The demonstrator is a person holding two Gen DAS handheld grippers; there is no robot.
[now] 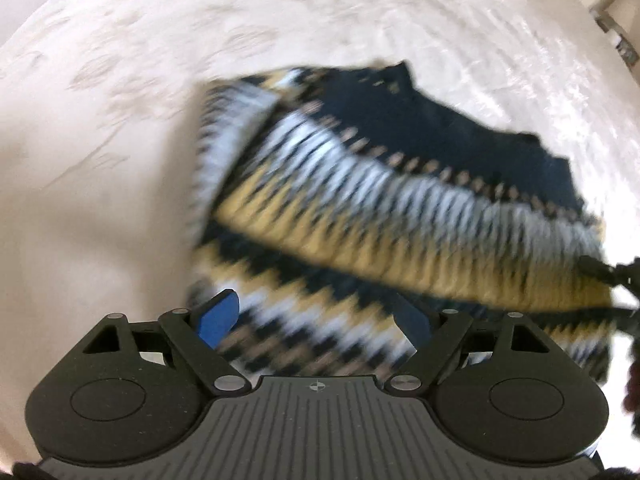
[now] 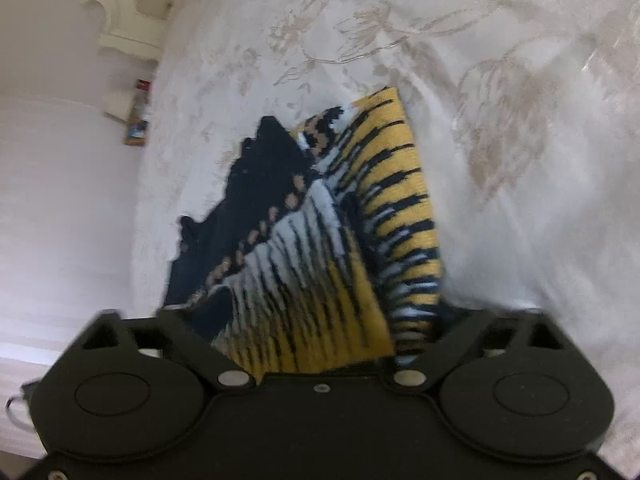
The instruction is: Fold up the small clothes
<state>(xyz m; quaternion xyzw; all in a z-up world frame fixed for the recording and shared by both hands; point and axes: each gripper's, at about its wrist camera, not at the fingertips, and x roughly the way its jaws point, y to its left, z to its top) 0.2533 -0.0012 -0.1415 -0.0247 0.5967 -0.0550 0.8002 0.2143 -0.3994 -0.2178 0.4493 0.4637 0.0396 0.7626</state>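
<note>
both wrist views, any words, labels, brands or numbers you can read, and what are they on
None can be read.
Knitted sweater: only a navy, yellow and white pattern, no tag or lettering in view.
Bedspread: a floral weave, no text.
Left gripper: a small round crosshair mark on its body, no letters.
Small items on the far shelf: too small and blurred to read.

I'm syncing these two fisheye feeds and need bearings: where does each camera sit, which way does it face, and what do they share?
Left wrist: sits on the left gripper, looking forward and down at the patterned sweater on the bedspread; its blue-padded fingers show, spread.
Right wrist: sits on the right gripper, looking along the sweater bunched against it; fingertips hidden by fabric.
Shared: sweater, bedspread; the right gripper also shows at the left view's right edge.
</note>
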